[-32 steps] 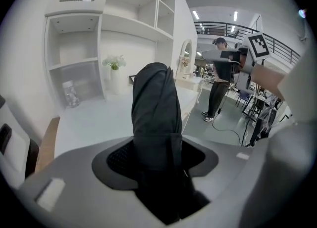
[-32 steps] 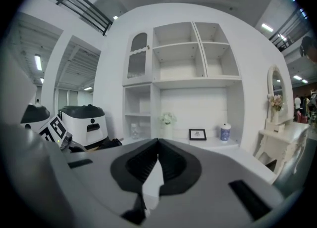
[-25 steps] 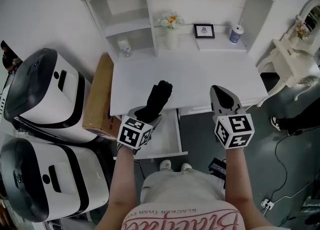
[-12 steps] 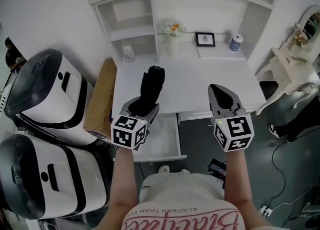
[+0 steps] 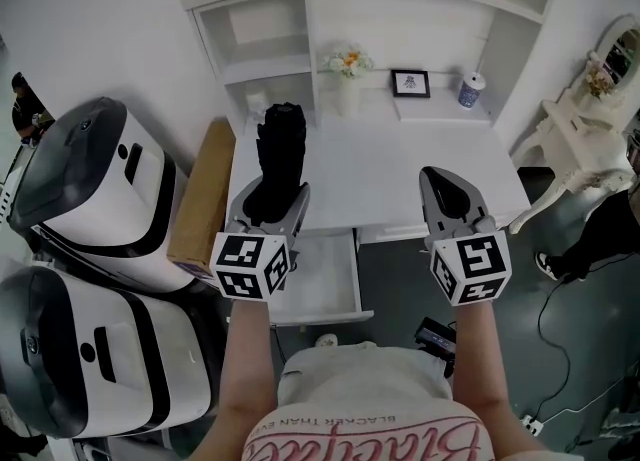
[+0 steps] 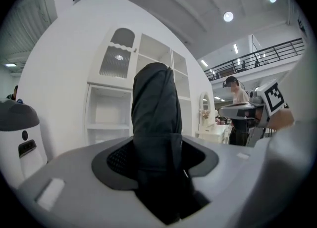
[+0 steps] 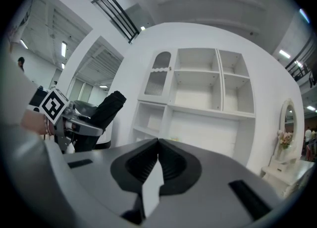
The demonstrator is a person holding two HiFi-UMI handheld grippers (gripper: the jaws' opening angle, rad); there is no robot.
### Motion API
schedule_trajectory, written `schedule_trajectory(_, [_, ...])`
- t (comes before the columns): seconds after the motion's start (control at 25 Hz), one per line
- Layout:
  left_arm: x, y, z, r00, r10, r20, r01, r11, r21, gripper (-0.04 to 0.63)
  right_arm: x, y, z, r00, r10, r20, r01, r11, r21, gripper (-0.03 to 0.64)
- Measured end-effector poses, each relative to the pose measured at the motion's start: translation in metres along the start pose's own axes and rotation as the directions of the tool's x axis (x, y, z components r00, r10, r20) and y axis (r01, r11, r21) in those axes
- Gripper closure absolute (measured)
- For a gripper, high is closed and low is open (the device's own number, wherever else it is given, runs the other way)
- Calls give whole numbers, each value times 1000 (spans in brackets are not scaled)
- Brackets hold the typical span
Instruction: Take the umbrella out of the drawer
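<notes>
Since a second ago, the left hand-held gripper (image 5: 268,207) has carried the black folded fabric umbrella (image 5: 279,144) up and away from the open white drawer (image 5: 322,284). The umbrella's far end leaned right over the desk's front edge then. It now points at the white shelf unit (image 5: 262,39). The right hand-held gripper (image 5: 446,192) sits almost where it was.

The left hand-held gripper's jaws pinch the umbrella's near end. In the left gripper view the dark bundle fills the gap between them, and the rest juts out ahead. The right hand-held gripper's jaws are pressed together with nothing between them, and it is held over the front right part of the white surface (image 5: 400,164).

The umbrella is clear of the drawer and held in the air over the left half of the surface. The drawer stands pulled out under the surface's front edge, between the person's two forearms.

Along the back of the surface stand a white vase of flowers (image 5: 347,77), a small black-framed picture (image 5: 410,82) and a blue-patterned cup (image 5: 471,88). A brown cardboard box (image 5: 200,199) stands against the desk's left side. Beyond the box are two large white-and-black machines (image 5: 90,189). A white dressing table (image 5: 585,139) stands to the right, well apart from the desk.
</notes>
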State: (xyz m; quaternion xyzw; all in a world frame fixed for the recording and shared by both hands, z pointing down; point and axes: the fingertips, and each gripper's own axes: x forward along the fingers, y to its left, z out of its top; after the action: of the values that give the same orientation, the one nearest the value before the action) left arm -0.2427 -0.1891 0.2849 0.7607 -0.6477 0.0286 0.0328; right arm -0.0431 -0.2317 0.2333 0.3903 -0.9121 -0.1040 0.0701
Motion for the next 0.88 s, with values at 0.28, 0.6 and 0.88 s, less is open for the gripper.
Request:
schedule_trajectory(0.28, [-17,19,29,985,108,137,-105,994,-30,339,2,6,5,1000,21,15,-21,1000,3,609])
schedule_trajectory(0.6, [-40,35,55,953,206,222,-221,974,44,339,3,11,22,997,32,65,-33,999,9,609])
schedule_trajectory(0.88, [-56,44,75,940,227,257,-255,963,85,337,-5,0,51,984,-53,172,47,998,35,609])
